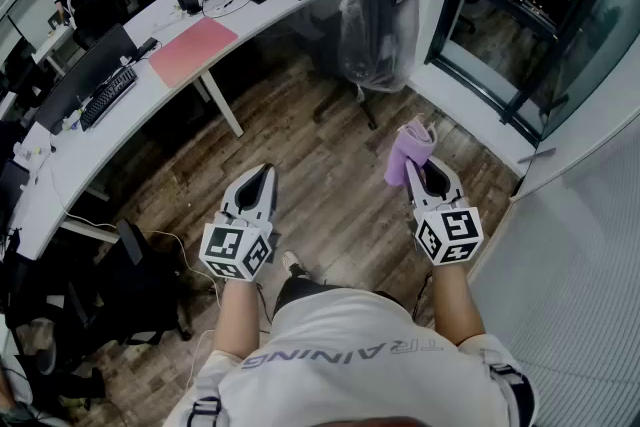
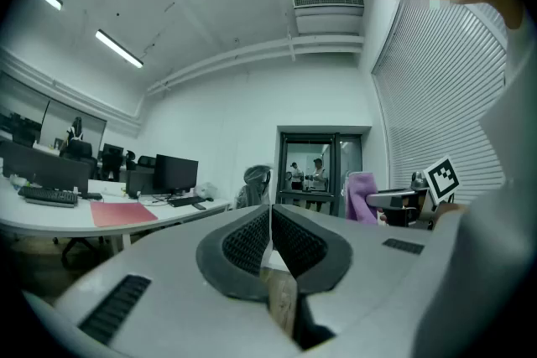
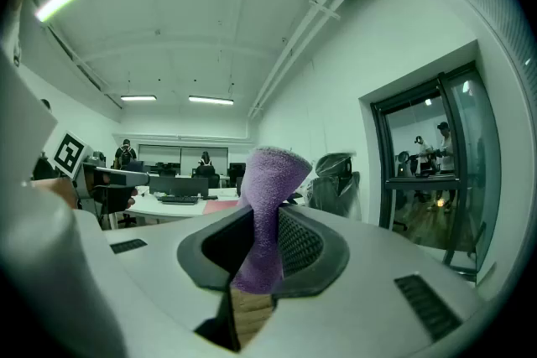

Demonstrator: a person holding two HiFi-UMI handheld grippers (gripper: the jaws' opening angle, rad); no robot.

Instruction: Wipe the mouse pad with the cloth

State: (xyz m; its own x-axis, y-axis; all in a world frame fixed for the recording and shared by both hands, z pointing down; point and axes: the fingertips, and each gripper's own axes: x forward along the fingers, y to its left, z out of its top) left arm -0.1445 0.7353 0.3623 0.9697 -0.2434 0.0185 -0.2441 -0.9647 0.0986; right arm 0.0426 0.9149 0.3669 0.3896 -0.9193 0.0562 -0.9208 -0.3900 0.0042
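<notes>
In the head view, you stand well apart from the desk (image 1: pixel 250 10), with both arms out over the wood floor (image 1: pixel 330 145). The pink mouse pad (image 1: pixel 192 50) lies on that desk, far from the right gripper (image 1: pixel 425 170), which is clamped on the purple cloth (image 1: pixel 408 150). Walk in before reaching.

In the left gripper view, the left gripper (image 2: pixel 270 218) has its jaws together on nothing; use it to pin the pad's edge.

In the right gripper view, the cloth is pinched low and stands tall above the jaws. Lay that free end flat and press evenly.
</notes>
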